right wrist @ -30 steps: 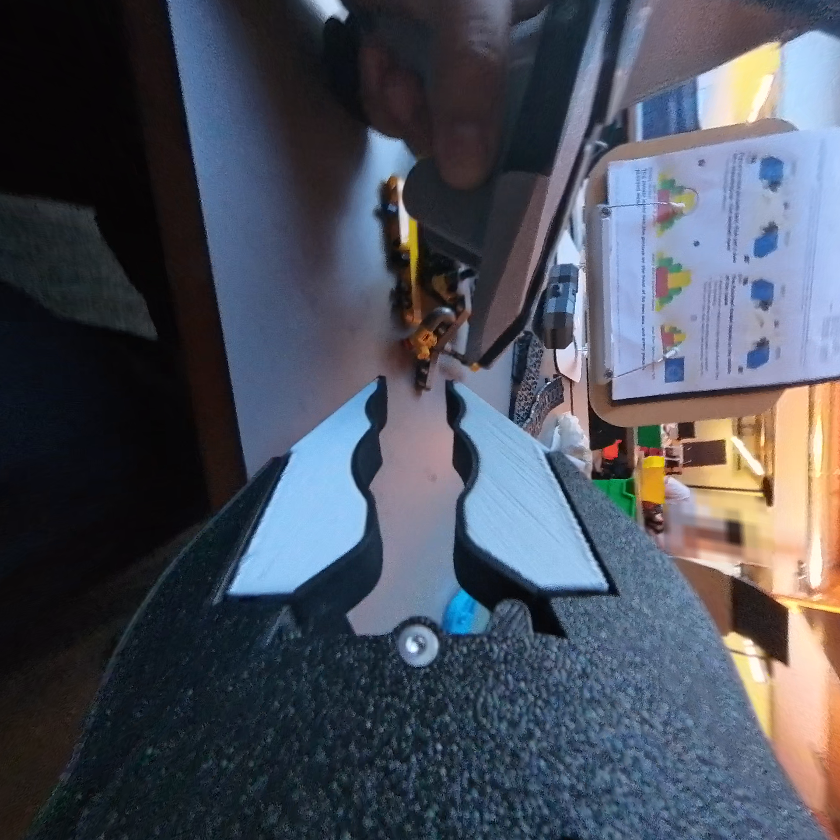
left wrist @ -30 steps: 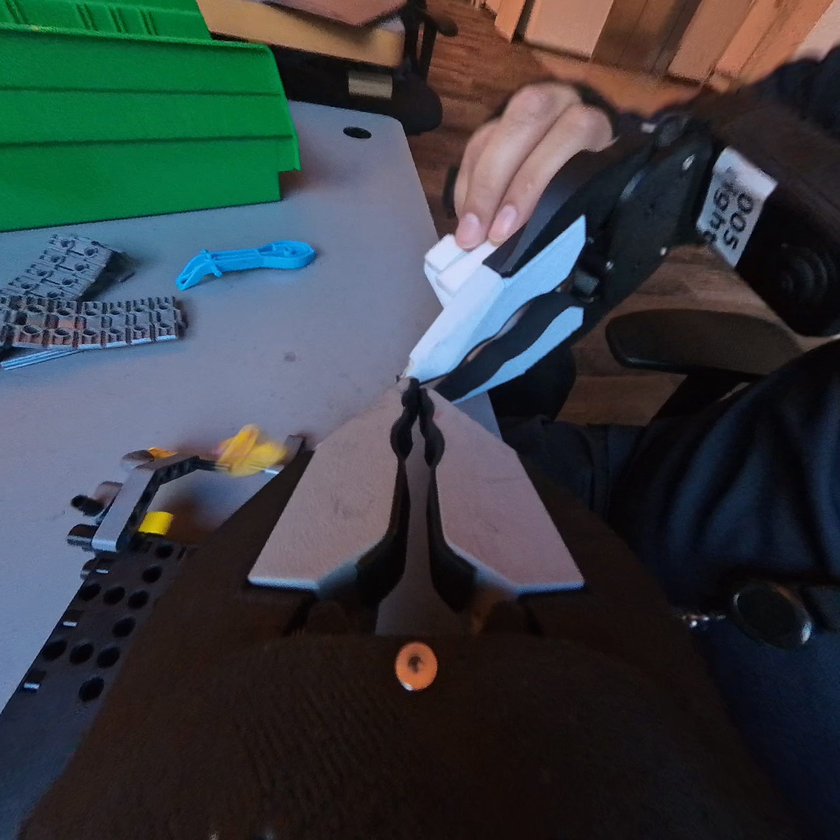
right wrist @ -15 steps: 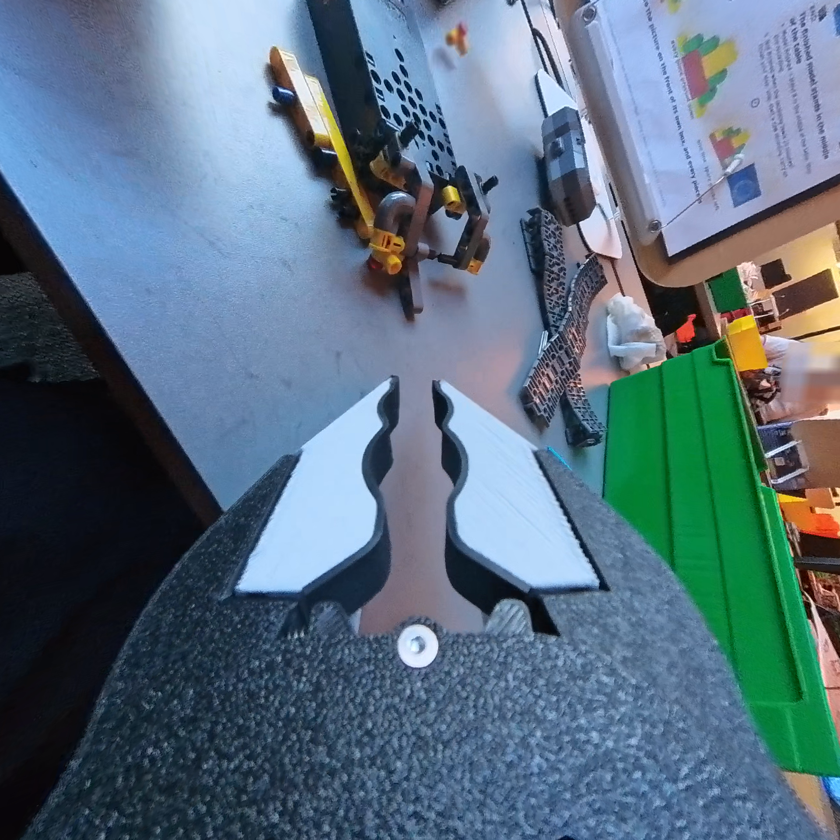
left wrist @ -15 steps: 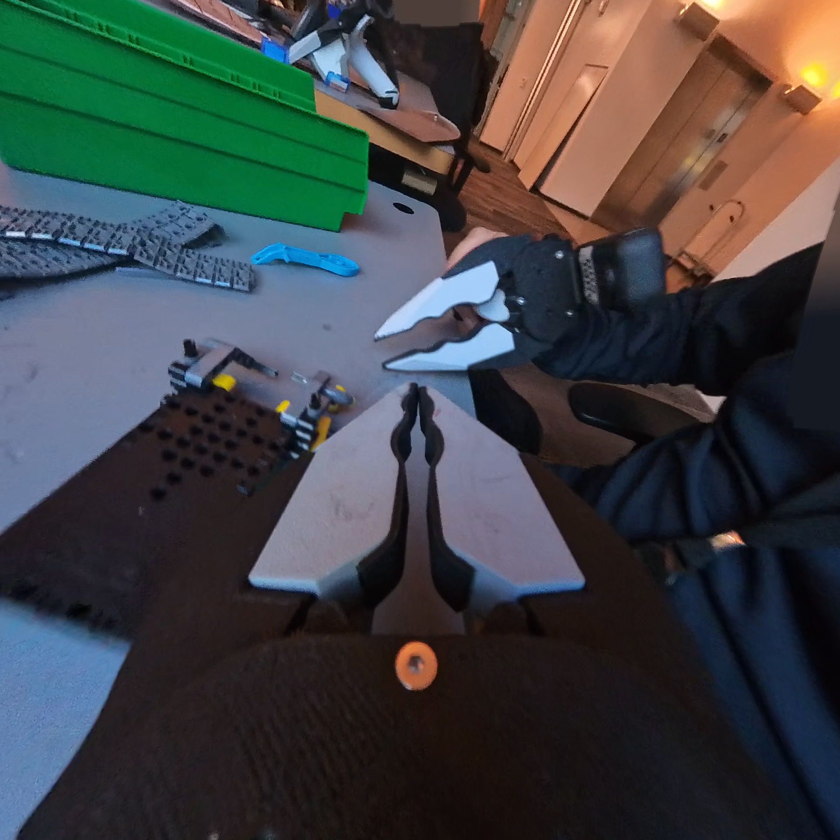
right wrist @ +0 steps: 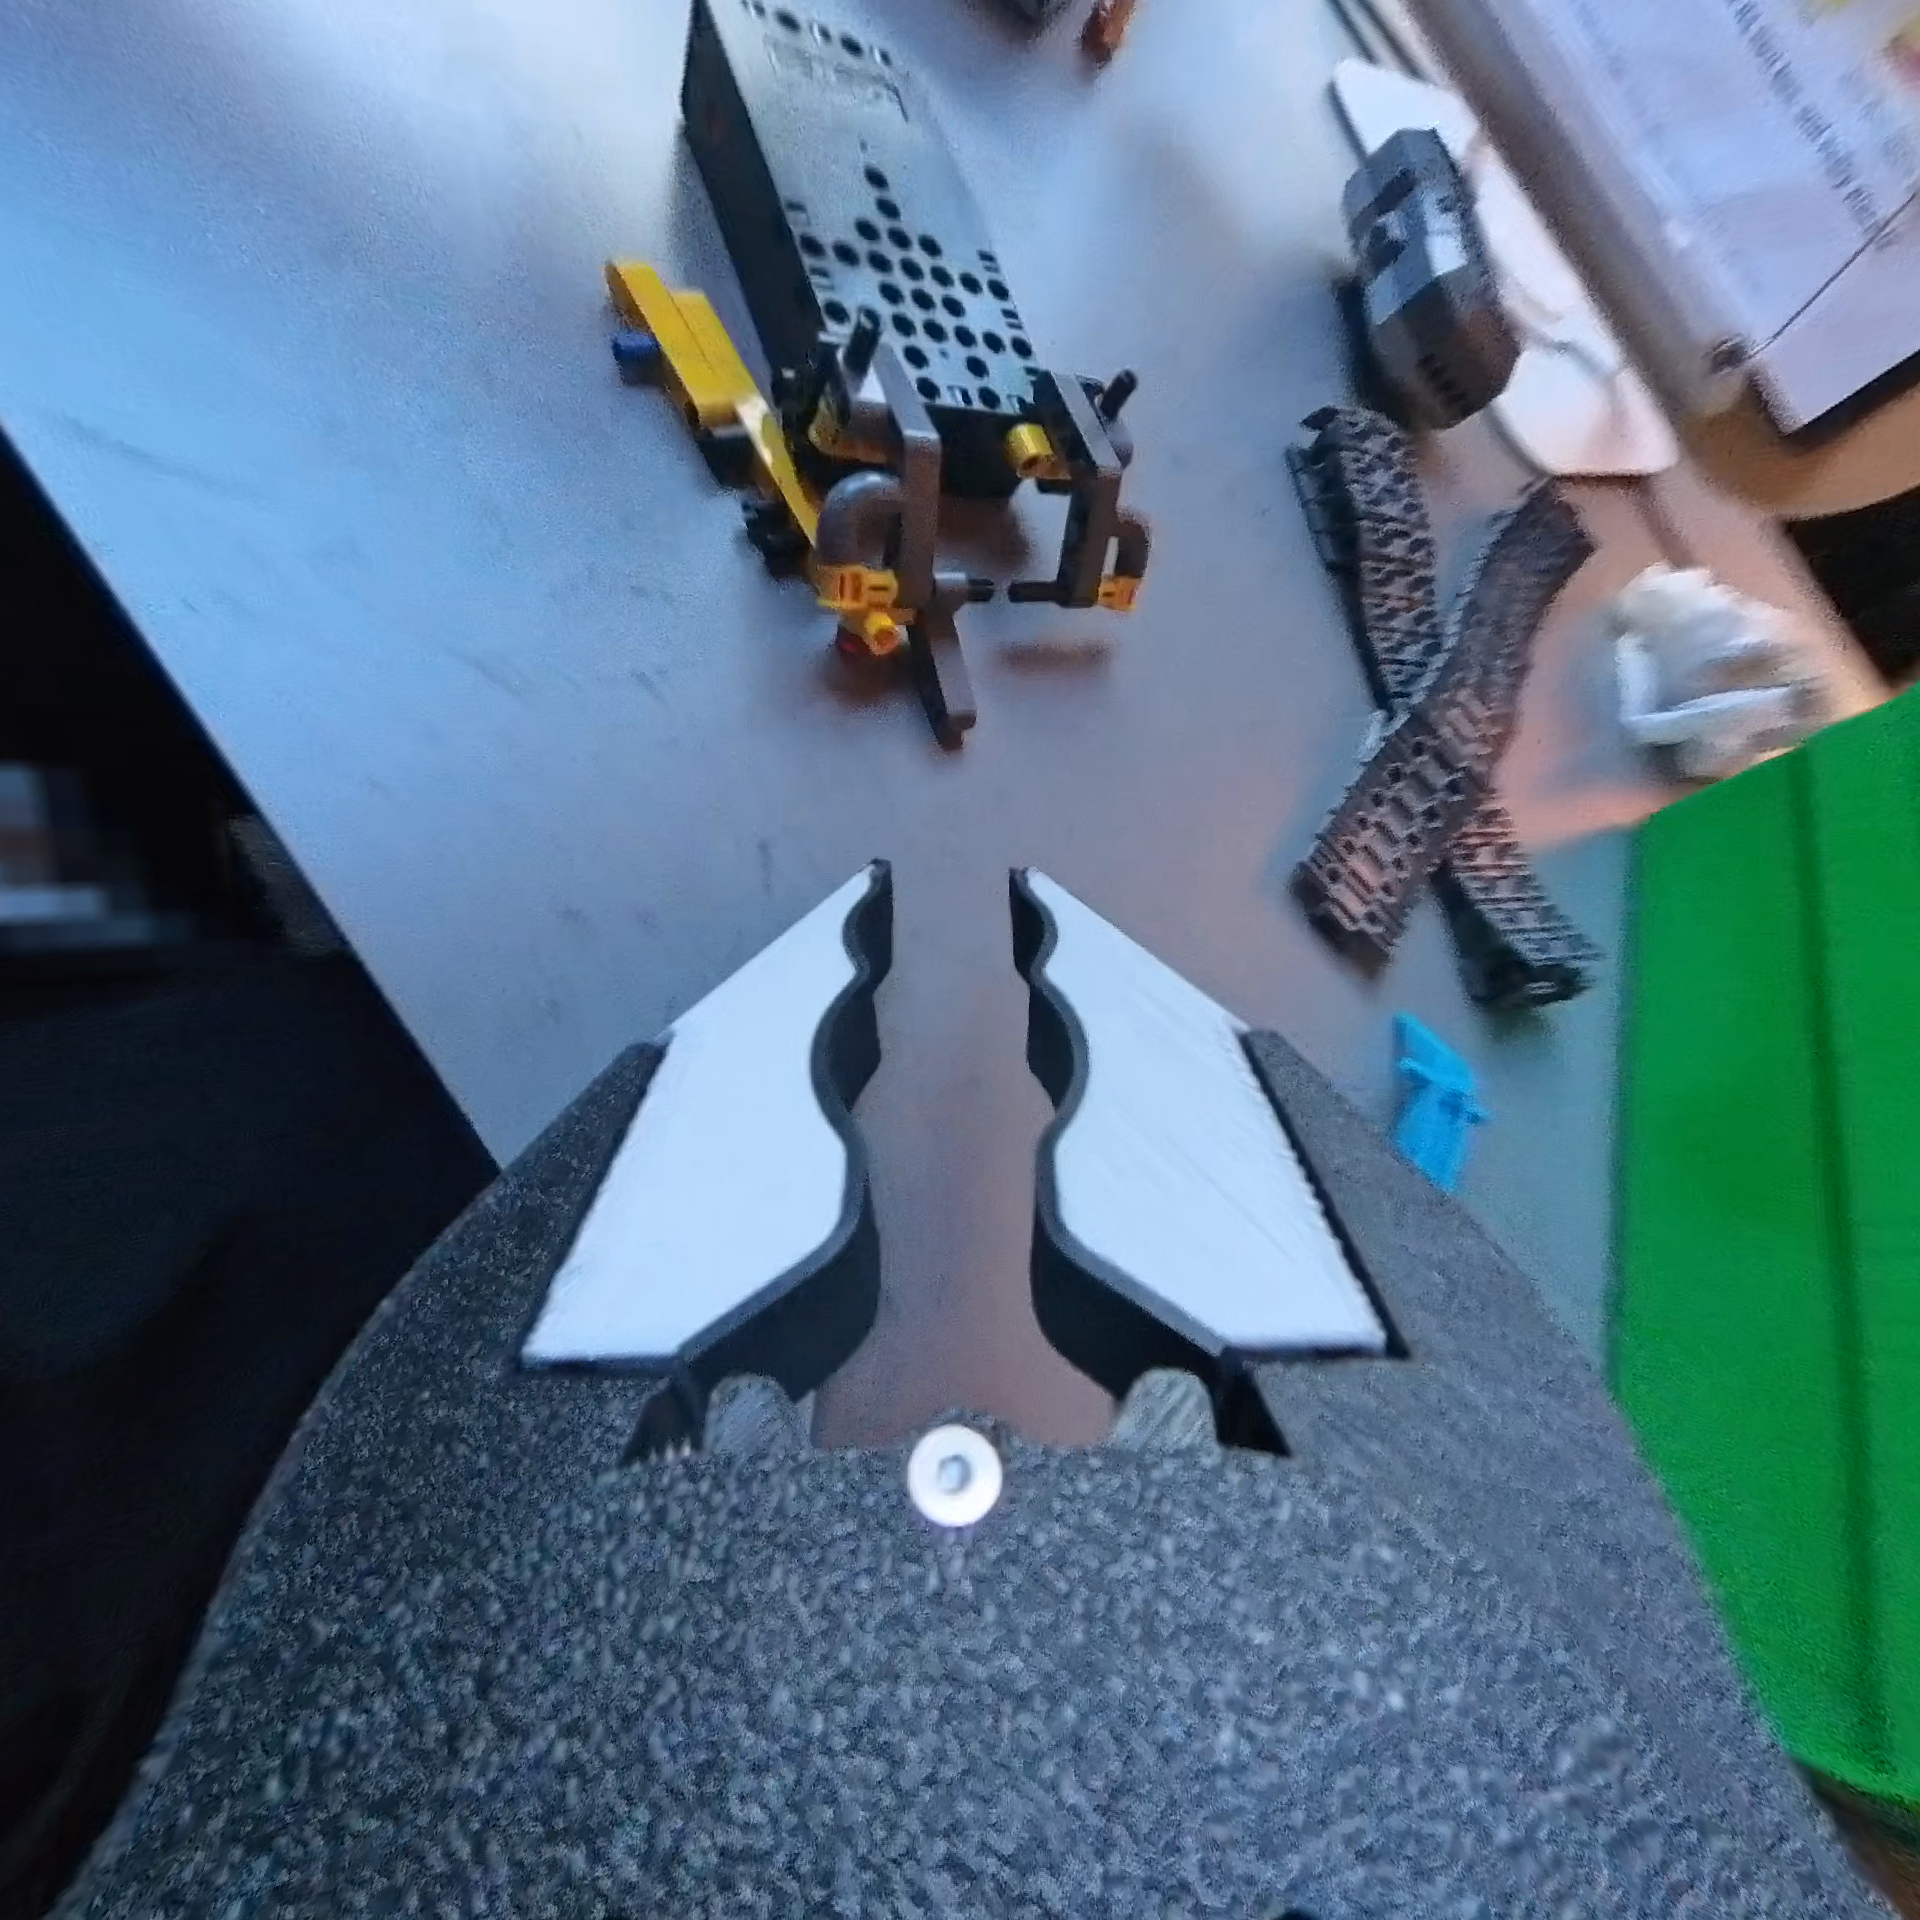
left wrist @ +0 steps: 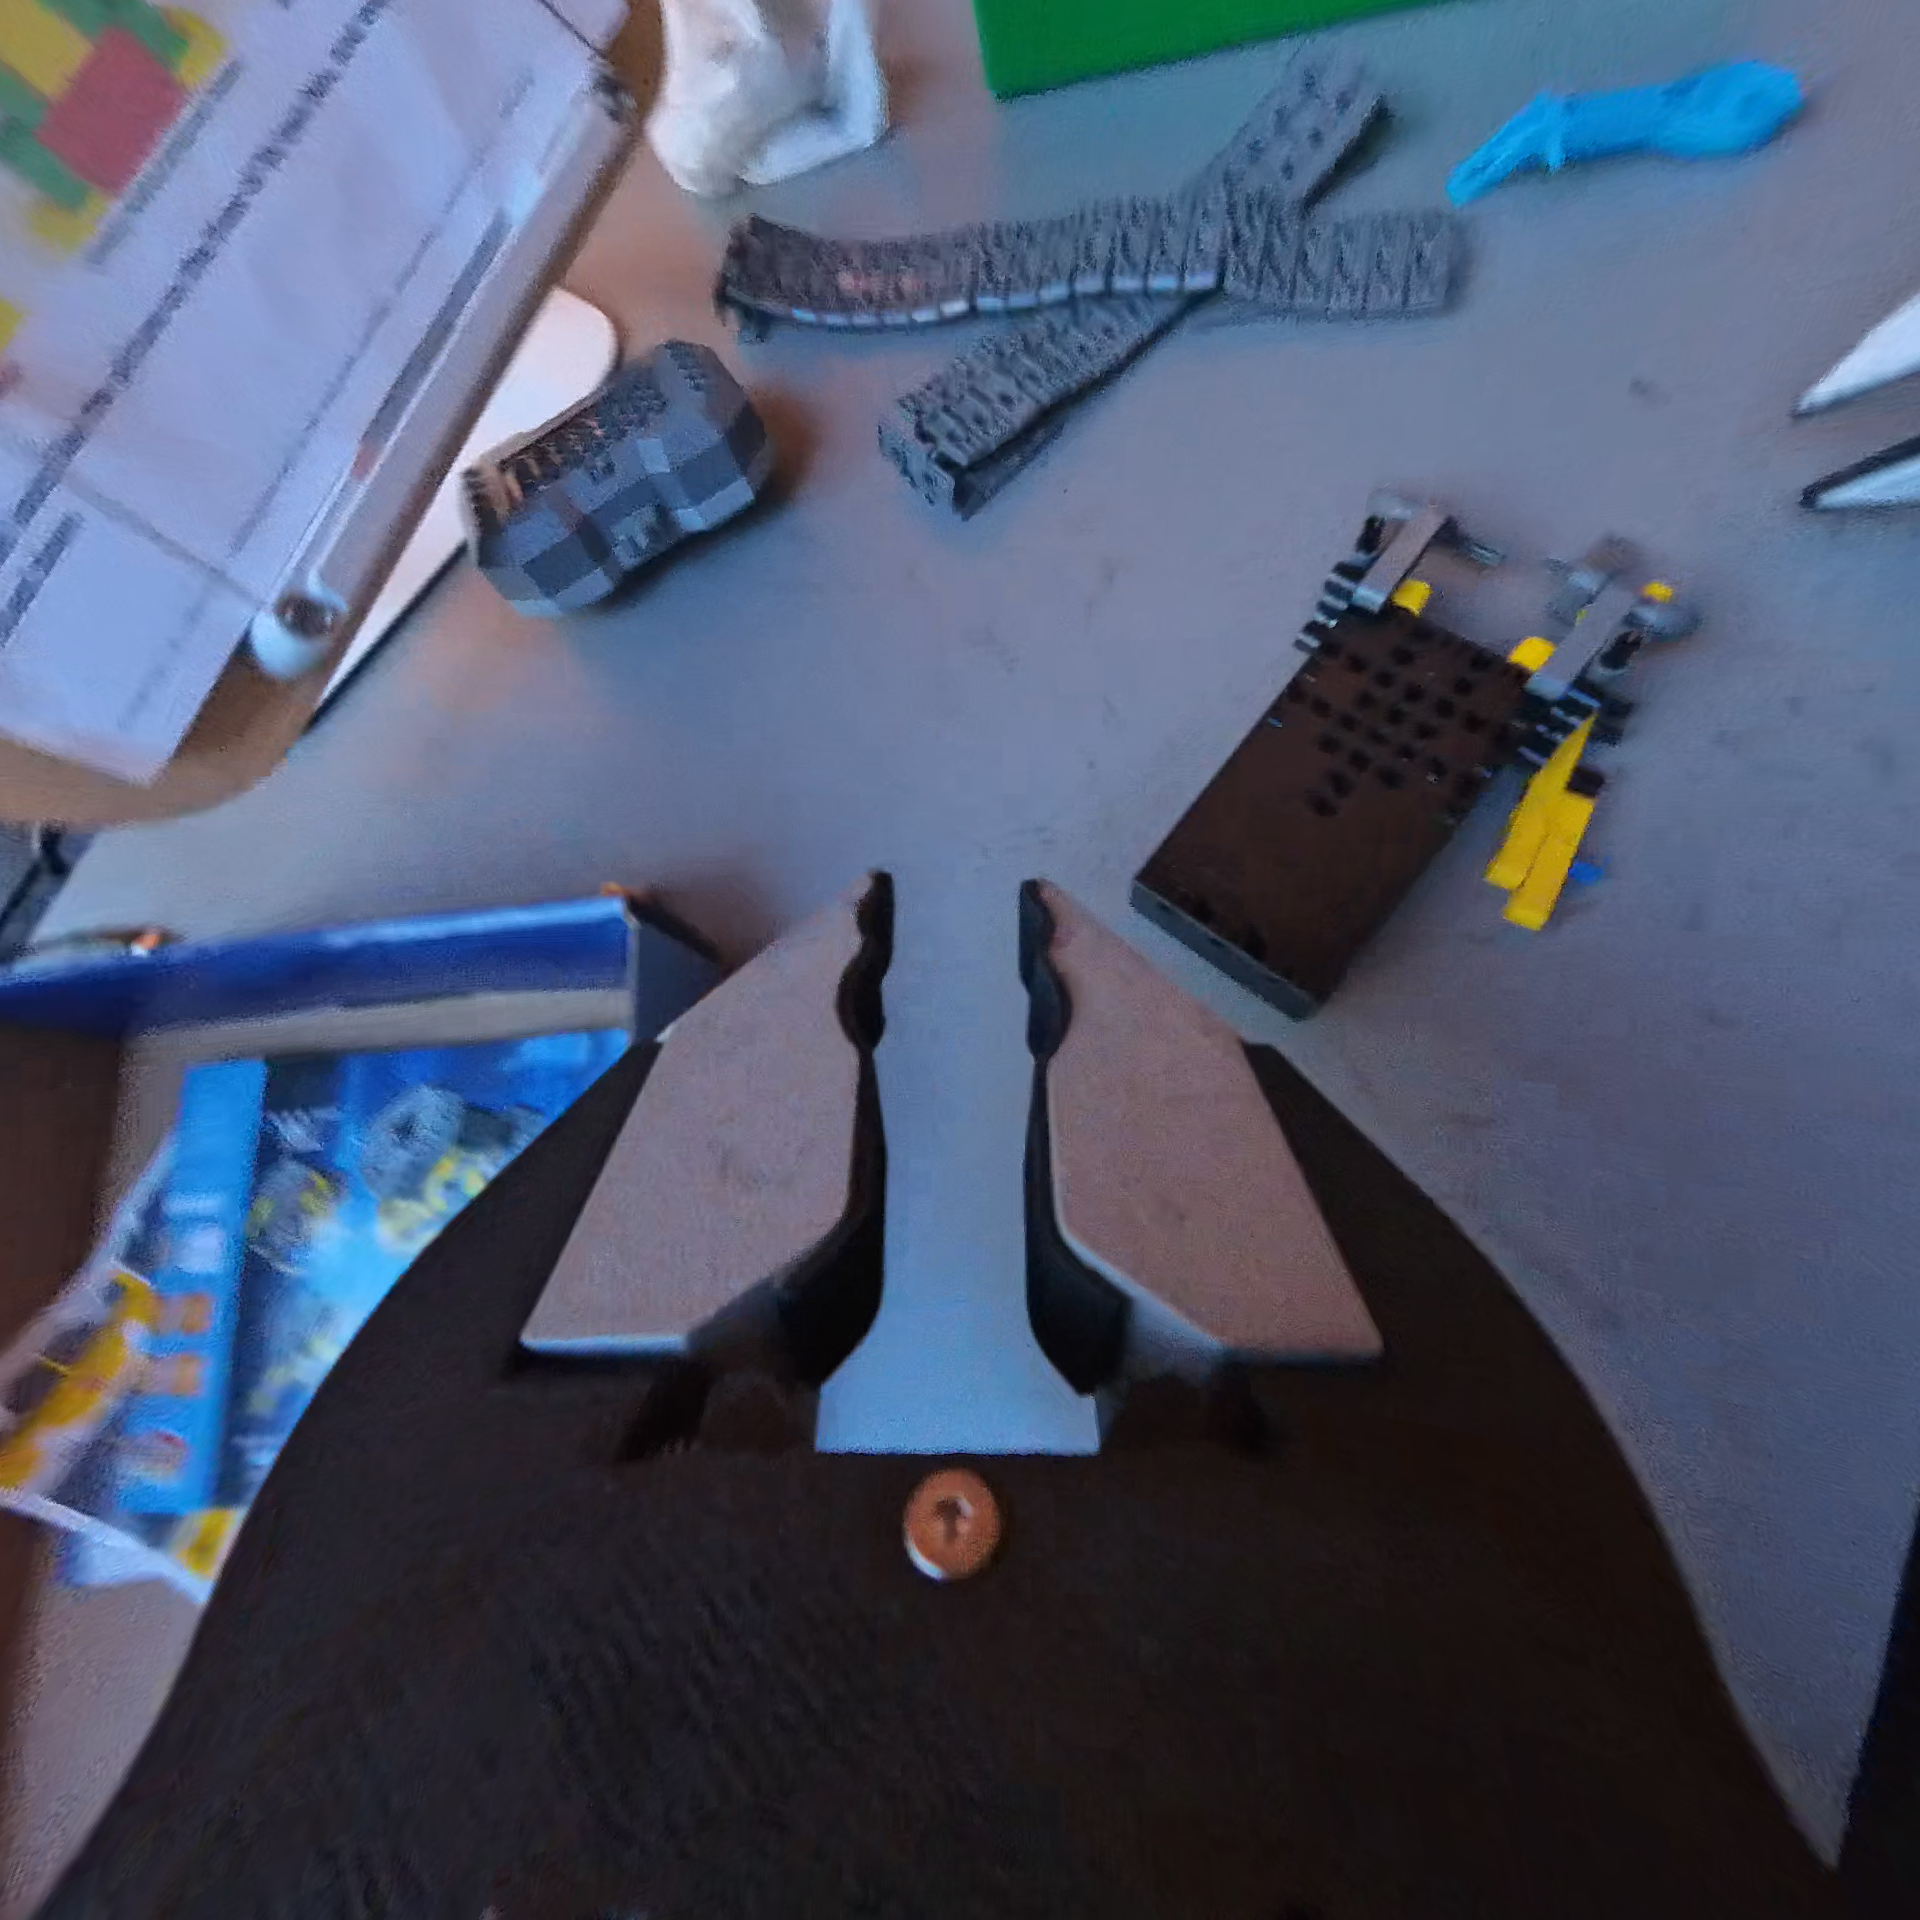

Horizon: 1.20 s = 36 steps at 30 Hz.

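A black perforated block with grey and yellow toy parts attached lies on the grey table; it also shows in the right wrist view. My left gripper is open and empty above the table, the block to its right. My right gripper is open and empty above the table, short of the block's yellow and grey end. The right gripper's white fingertips show at the right edge of the left wrist view.
Grey track strips, a blue tool, a dark grey blocky piece, a green bin, a clipboard with a printed sheet, a blue box and crumpled white material. The table edge runs on the left. About 25 centimeters separates my left fingertips from my right. To the dark grey blocky piece: left tips about 20 centimeters, right tips about 30 centimeters. It turns up in the left wrist view as well.
My left gripper has opened and swung left and down over the table. My right gripper has drawn back from the left one and opened a little wider.
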### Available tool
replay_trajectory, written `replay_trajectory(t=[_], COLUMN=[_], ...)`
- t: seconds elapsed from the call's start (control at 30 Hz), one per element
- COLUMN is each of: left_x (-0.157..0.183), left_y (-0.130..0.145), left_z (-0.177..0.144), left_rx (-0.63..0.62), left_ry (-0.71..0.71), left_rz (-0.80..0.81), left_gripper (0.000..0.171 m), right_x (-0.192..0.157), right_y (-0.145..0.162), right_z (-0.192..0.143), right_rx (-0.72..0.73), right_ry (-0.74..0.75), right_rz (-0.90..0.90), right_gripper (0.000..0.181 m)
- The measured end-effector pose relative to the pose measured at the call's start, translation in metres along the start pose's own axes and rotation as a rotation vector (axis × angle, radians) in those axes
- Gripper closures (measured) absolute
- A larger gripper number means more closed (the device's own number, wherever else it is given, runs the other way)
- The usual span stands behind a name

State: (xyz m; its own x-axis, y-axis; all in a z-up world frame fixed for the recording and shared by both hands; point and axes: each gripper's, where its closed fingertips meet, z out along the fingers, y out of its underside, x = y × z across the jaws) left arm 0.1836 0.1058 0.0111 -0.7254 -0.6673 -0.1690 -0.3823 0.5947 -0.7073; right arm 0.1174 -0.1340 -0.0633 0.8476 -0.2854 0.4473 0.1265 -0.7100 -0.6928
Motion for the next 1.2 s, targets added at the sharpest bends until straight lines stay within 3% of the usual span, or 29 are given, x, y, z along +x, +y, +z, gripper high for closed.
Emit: replay_trajectory(t=[0.07, 0.13, 0.2, 0.33, 0.43, 0.63, 1.2], left_x=[-0.020, -0.050, -0.067, -0.088, -0.089, -0.095, -0.109], left_y=[-0.007, -0.008, -0.004, 0.023, 0.040, 0.052, 0.054], left_z=[0.008, 0.023, 0.041, 0.069, 0.081, 0.086, 0.086], left_rx=[-0.175, -0.340, -0.478, -0.733, -0.841, -0.958, -1.039], left_ry=[0.076, 0.066, 0.105, 0.082, 0.094, 0.058, 0.067], left_rz=[0.085, 0.172, 0.175, 0.137, 0.117, 0.124, -0.046], left_gripper=[0.145, 0.145, 0.144, 0.152, 0.151, 0.149, 0.154], right_x=[0.001, 0.004, 0.008, 0.008, 0.006, 0.006, 0.007], right_y=[-0.004, -0.011, -0.014, -0.016, -0.018, -0.021, -0.020], right_z=[-0.002, -0.004, -0.005, -0.007, -0.009, -0.015, -0.013], right_rx=[0.032, 0.083, 0.117, 0.146, 0.160, 0.200, 0.189], right_ry=[-0.104, -0.203, -0.264, -0.303, -0.312, -0.300, -0.290], right_rz=[0.122, 0.252, 0.337, 0.356, 0.346, 0.326, 0.326], right_gripper=[0.158, 0.156, 0.156, 0.154, 0.154, 0.154, 0.154])
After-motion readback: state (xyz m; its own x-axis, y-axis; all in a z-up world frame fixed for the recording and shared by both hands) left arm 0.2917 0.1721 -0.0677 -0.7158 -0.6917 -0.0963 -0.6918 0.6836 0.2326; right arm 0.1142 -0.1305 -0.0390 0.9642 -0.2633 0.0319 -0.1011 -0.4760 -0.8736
